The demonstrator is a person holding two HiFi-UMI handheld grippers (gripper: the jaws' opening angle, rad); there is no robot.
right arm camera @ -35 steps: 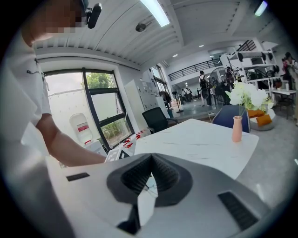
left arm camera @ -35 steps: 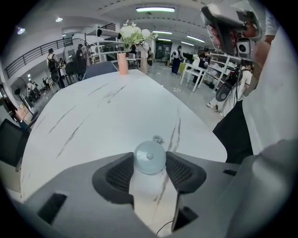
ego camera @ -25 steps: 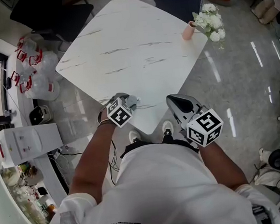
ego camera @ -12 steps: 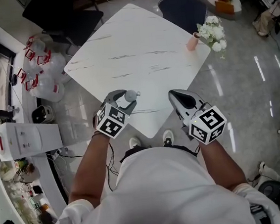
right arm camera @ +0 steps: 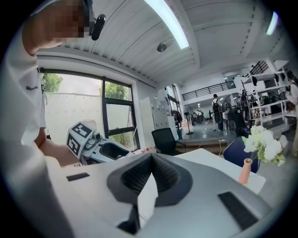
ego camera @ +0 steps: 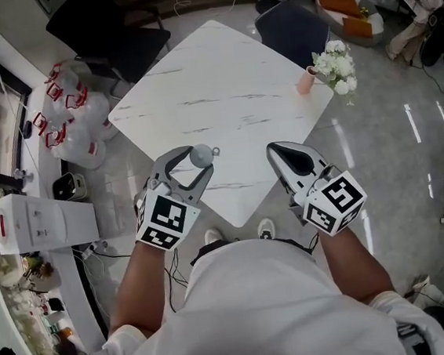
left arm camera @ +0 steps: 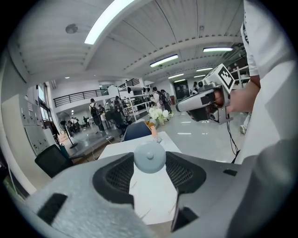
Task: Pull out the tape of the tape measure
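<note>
Between the tips of the left tongs point(ego camera: 195, 161) the round grey tape measure point(left arm camera: 149, 158) sits clamped, clear above the white table point(ego camera: 220, 86), probably so its tape can run out freely. Beside them, the right tongs point(ego camera: 276, 153) are closed and empty, likely waiting to catch the tape's end.

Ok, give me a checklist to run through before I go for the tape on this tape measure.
1. Hold on the tape measure: ok, its round grey case sits clamped between the jaws of the left gripper.
2. Is the right gripper ready to pinch: not ok, its jaws are shut and empty.
3. Tape end found: cannot tell; a small loop shows beside the case, too small to identify.
4. Room between the grippers: ok, a clear gap separates them.
5. Is the flower vase out of the way: ok, it stands at the far corner of the table.
</note>
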